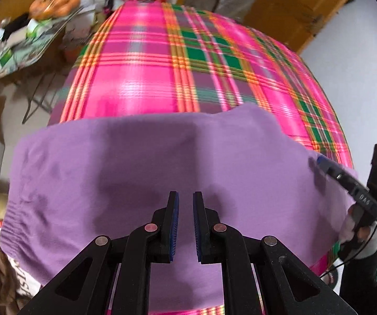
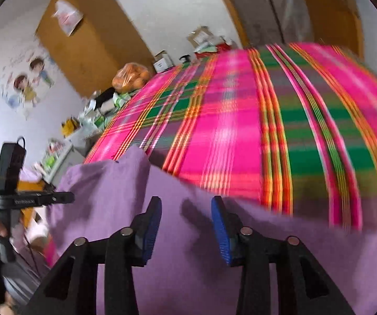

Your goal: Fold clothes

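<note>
Purple garment [image 1: 141, 173] spread flat across the near end of the bed, over the pink-and-green plaid cover [image 1: 146, 78], long axis running side to side across both wrist views. Left gripper [image 1: 186, 197] directly above the middle of the cloth, pointing steeply down, jaws drawn narrow to a slim gap with nothing between the blue pads. Right gripper [image 2: 186, 202] over the garment's right-hand part, jaws standing wide and empty, far edge of the purple cloth just beyond the fingertips, plaid cover past that. From the left wrist view, right gripper [image 1: 322, 161] visible at the cloth's right edge, hand [image 1: 356, 228] on the handle below it. Ribbed band of the garment off to the left in that view, well apart from either gripper. Judging by that layout: right gripper nearer an edge to pinch, left needing to slide out toward the left side before any fold across the long axis. Heavy blur on the plaid, finer cloth detail not readable.
</note>
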